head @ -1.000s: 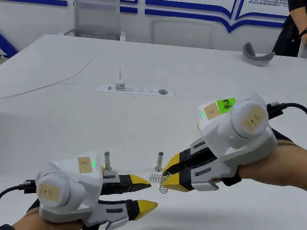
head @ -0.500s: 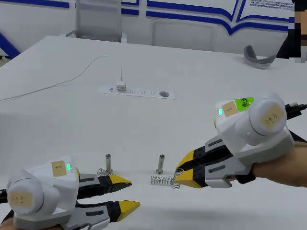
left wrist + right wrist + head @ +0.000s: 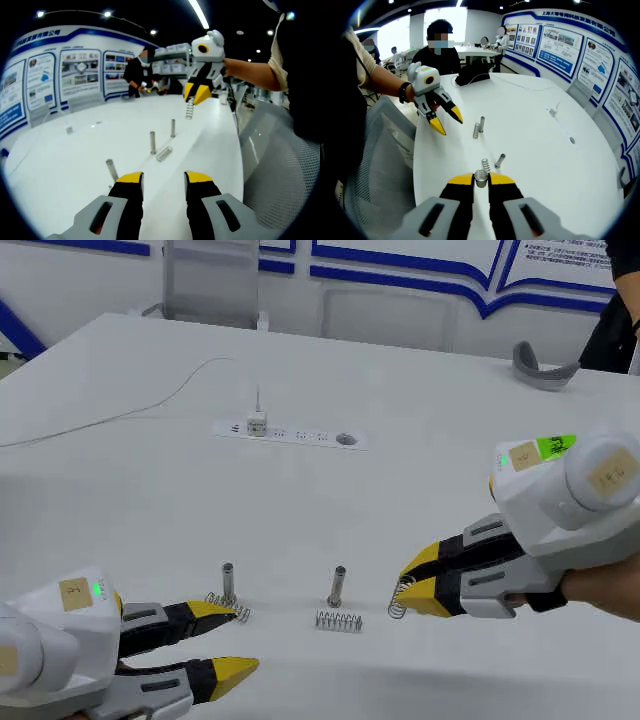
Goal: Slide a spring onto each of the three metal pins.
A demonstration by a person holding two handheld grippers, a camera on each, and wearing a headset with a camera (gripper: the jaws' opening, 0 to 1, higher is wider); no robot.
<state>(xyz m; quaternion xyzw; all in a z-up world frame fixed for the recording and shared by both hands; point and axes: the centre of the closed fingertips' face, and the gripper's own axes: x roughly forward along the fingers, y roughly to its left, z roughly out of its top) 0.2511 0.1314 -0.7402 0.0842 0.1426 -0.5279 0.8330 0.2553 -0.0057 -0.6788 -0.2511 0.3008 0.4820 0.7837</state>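
A small coiled metal spring [image 3: 398, 602] is pinched at one end between the closed yellow tips of the right gripper [image 3: 408, 586]. It is held clear of the white tabletop [image 3: 300, 510], off to the right of the pins in the head view. A second spring [image 3: 338, 620] lies flat on the table just in front of one short upright metal pin [image 3: 338, 585]. A third spring [image 3: 228, 604] rests beside the base of another pin [image 3: 228, 578]. The left gripper [image 3: 162, 176] sits low near that pin, its fingers spread with nothing between them.
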